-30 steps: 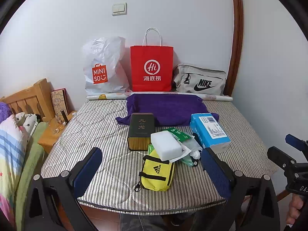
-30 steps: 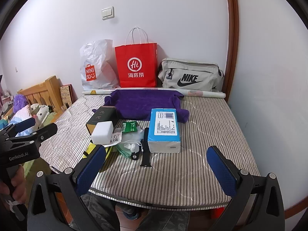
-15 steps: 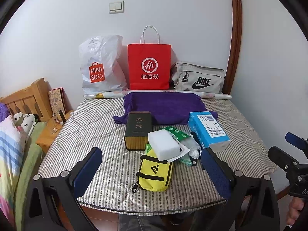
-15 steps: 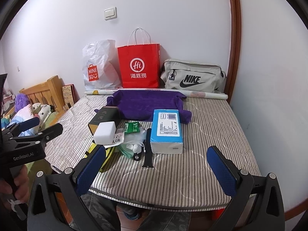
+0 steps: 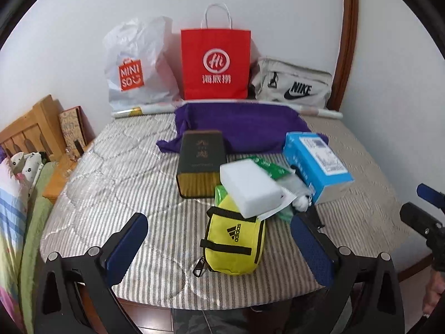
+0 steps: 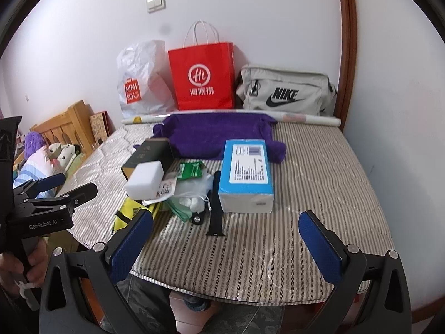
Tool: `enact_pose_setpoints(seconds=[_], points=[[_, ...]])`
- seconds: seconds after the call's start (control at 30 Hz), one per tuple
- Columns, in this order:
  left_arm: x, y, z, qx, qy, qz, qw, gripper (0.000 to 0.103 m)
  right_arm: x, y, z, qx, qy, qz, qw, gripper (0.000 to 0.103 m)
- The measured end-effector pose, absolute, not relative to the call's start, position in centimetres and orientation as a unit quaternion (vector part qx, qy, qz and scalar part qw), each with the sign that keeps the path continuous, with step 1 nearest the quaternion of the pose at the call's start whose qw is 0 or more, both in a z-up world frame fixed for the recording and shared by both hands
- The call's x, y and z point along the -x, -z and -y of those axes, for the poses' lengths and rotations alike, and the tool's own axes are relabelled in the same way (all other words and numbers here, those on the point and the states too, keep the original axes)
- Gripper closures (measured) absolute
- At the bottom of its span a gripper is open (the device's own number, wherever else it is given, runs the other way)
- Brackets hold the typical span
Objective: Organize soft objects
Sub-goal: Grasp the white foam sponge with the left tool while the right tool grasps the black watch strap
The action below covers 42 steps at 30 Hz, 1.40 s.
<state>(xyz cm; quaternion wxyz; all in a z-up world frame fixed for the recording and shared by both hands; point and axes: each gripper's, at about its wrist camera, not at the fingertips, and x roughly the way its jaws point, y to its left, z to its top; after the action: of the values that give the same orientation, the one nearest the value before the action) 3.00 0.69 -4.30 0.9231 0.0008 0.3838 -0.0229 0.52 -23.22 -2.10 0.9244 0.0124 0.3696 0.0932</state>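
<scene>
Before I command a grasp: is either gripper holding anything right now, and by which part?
Nothing is held. The left gripper and the right gripper are both open and empty, short of the clutter on the bed.

A white plastic bag [image 5: 136, 64] is showing "MINISO" in white on an orange bag-shaped logo. The red paper bag [image 5: 215, 65] is carrying a circled "Hi" over "海底捞". "NIKE" with the swoosh is sitting on the grey bag [image 5: 294, 83]. The yellow pouch [image 5: 233, 246] is bearing "adidas". The left gripper [image 6: 52, 203] is reading "GenRobot.AI" in the right wrist view. Print on the blue box [image 6: 246, 178] and dark box [image 5: 200, 164] is staying illegible.
</scene>
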Motion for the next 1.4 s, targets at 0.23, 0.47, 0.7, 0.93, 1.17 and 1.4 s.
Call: enact_pose_setpoints(seconds=[0.23, 0.47, 0.7, 0.93, 1.17, 1.4], points=[[-4.7, 8.2, -0.2, 0.002, 0.065, -0.413, 0.908, 0.000, -2.3, 4.6, 23.6, -0.020, -0.101, -0.389, 0.915, 0.000], [-6.2, 11.4, 1.2, -0.033, 0.068, -0.435, 0.897, 0.000, -3.9, 6.8, 23.8, -0.035, -0.109, -0.405, 0.907, 0.000], [-7.3, 13.9, 1.0, -0.014, 0.083, -0.458, 0.885, 0.000, -5.6, 9.3, 23.8, -0.037, -0.111, -0.429, 0.895, 0.001], [-8.2, 15.3, 0.6, -0.009, 0.082, -0.461, 0.884, 0.028, -6.9, 11.3, 23.4, -0.036, -0.123, -0.434, 0.892, 0.005], [-8.3, 14.8, -0.8, 0.004, 0.079, -0.453, 0.888, 0.030, -8.6, 13.6, 21.9, -0.021, -0.140, -0.447, 0.883, 0.017], [-8.2, 14.2, -3.1, 0.014, 0.057, -0.455, 0.889, 0.031, -9.7, 15.4, 20.6, -0.010, -0.139, -0.463, 0.876, 0.025]])
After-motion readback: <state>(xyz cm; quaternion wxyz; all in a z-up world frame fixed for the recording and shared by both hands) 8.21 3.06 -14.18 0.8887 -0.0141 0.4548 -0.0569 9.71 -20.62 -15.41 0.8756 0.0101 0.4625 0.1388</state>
